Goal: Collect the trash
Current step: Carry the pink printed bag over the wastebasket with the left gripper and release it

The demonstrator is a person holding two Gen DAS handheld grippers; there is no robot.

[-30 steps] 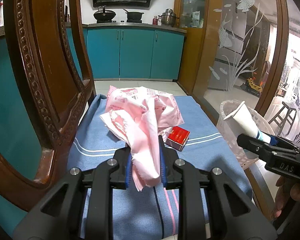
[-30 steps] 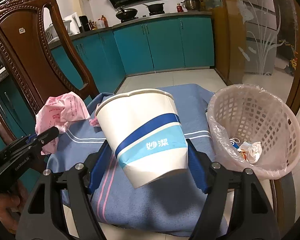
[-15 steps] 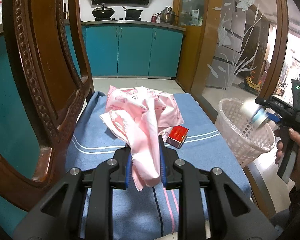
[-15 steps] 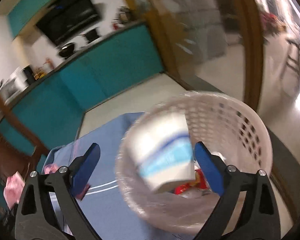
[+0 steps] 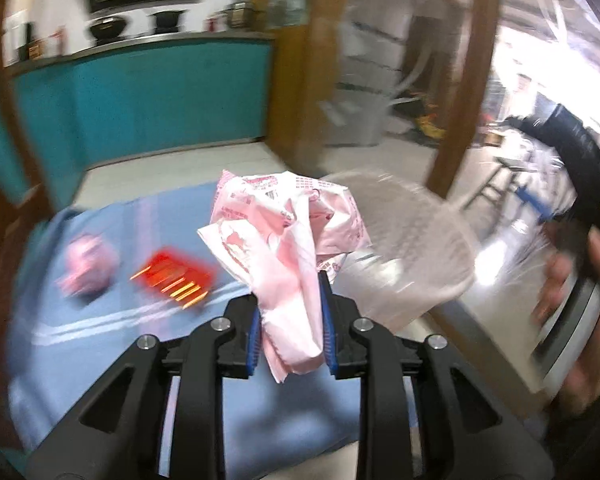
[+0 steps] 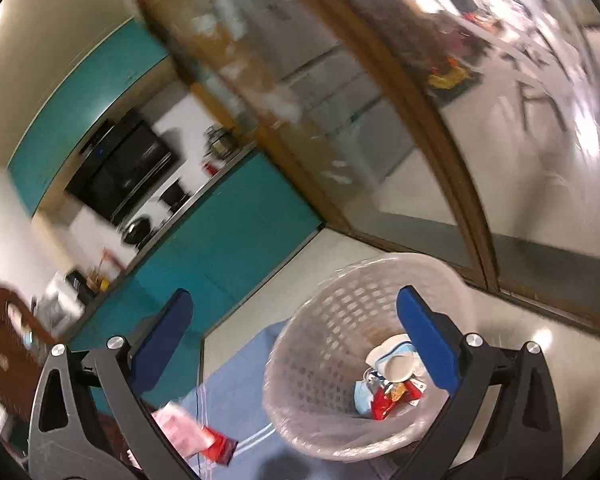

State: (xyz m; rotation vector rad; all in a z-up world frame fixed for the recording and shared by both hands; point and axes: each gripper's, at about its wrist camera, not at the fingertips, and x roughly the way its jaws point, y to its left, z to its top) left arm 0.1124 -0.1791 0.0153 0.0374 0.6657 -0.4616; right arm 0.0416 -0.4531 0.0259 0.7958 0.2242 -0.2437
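— What do the jaws hold?

— The left gripper (image 5: 289, 332) is clamped on a crumpled pink wrapper (image 5: 288, 232), lifted above the blue cloth (image 5: 100, 344). The right gripper (image 6: 296, 334) stands wide apart with nothing between its pads.

— And the trash?

— A paper cup (image 6: 396, 362) lies in the white basket (image 6: 332, 320) among wrappers. A red packet (image 5: 172, 276) and a small pink wad (image 5: 86, 264), both blurred, rest on the cloth left of the basket.

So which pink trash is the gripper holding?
The big crumpled pink bag, pinched in the left gripper jaws. The small pink wad lies loose on the blue cloth, left of the red box.
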